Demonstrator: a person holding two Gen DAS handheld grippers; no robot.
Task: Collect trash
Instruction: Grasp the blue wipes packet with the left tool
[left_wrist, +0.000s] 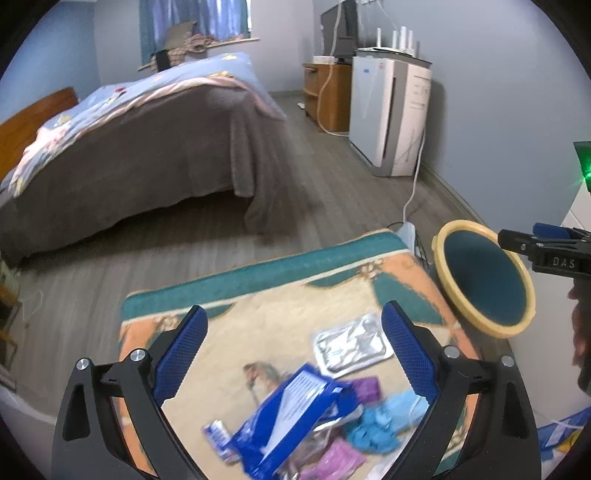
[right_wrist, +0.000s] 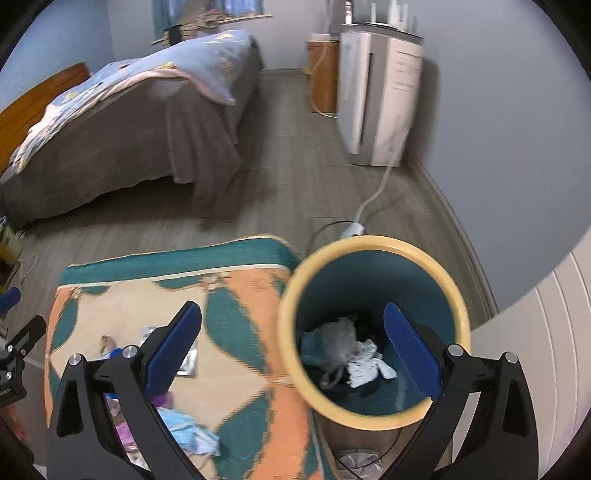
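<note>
Standing by the patterned rug (left_wrist: 280, 306), I see both tongs spread wide with nothing between their blue pads. The left tongs (left_wrist: 293, 354) hang over the near part of the rug, above a loose heap of trash: a blue carton (left_wrist: 291, 417) lying tilted across the pile, a silver foil pack (left_wrist: 351, 345) just beyond it, a purple wrapper (left_wrist: 365, 389) and crumpled light-blue cloth or paper (left_wrist: 384, 421) beside the carton, and a pink wrapper (left_wrist: 340, 459) at the near edge. The right tongs (right_wrist: 293, 350) are released too, one pad over the rug's edge and the other over the mouth of the bin (right_wrist: 373, 243), a teal bucket with a cream rim standing on the floor just off the rug's right side. Inside the bin lie grey and white crumpled scraps (right_wrist: 351, 354). Beyond the rug, across bare floorboards, stands the bed (left_wrist: 147, 147); a white appliance (left_wrist: 388, 114) stands against the wall past the bin.
</note>
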